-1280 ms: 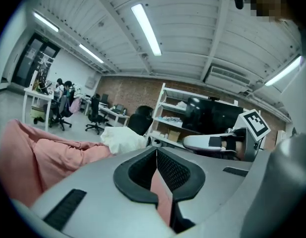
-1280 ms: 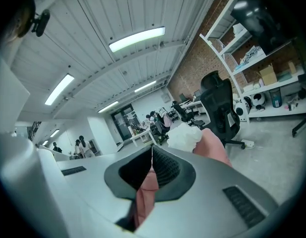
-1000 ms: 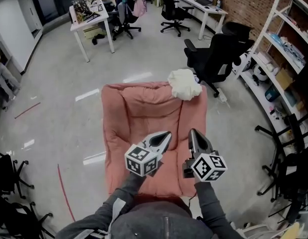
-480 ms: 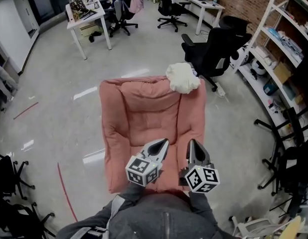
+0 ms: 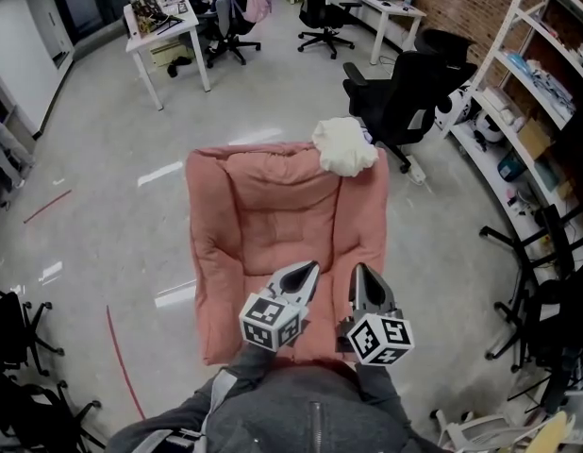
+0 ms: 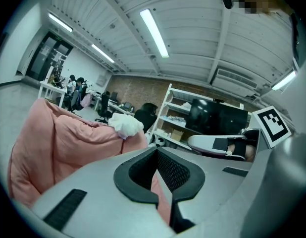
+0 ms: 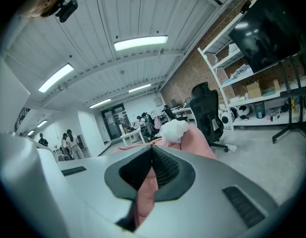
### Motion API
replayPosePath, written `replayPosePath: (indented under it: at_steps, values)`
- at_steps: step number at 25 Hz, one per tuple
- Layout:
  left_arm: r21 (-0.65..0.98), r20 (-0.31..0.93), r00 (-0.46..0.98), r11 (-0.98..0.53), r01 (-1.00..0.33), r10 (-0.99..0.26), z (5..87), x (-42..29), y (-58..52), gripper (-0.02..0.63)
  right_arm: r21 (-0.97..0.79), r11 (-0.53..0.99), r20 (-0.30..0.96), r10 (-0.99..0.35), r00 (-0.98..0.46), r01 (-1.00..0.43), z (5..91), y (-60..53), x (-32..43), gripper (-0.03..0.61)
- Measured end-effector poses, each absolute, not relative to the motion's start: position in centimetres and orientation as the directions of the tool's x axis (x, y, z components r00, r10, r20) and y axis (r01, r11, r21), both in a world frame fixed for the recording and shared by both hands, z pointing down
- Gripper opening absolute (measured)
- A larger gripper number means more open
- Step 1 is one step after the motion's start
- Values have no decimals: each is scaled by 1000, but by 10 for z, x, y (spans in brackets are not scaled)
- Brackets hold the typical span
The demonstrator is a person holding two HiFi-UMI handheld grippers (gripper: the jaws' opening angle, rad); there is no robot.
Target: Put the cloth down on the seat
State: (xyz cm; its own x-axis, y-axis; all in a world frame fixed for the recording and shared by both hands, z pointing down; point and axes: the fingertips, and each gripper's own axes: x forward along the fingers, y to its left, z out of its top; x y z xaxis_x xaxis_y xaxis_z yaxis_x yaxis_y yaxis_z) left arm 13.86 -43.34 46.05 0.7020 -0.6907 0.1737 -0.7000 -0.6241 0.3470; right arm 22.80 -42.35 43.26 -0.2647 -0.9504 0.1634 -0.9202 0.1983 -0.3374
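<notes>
Cloth sits well beyond both closed jaws.

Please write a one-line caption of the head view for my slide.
Left tool and right tool shut and empty near the pink seat; white cloth on its backrest corner.

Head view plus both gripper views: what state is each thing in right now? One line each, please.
cloth: bunched up on a top corner of the backrest, not held.
seat: bare, no cloth on it.
left hand-held gripper: shut, empty, over the front of the seat.
right hand-held gripper: shut, empty, beside the left one.
</notes>
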Motion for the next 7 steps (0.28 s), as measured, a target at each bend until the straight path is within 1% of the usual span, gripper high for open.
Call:
replayPosePath:
  at_steps: [7]
  values:
    - [350,189,691,-610,-711,-698,464,138,-436,9,-351,200,171,-947,-272,-915,437,-425,229,11]
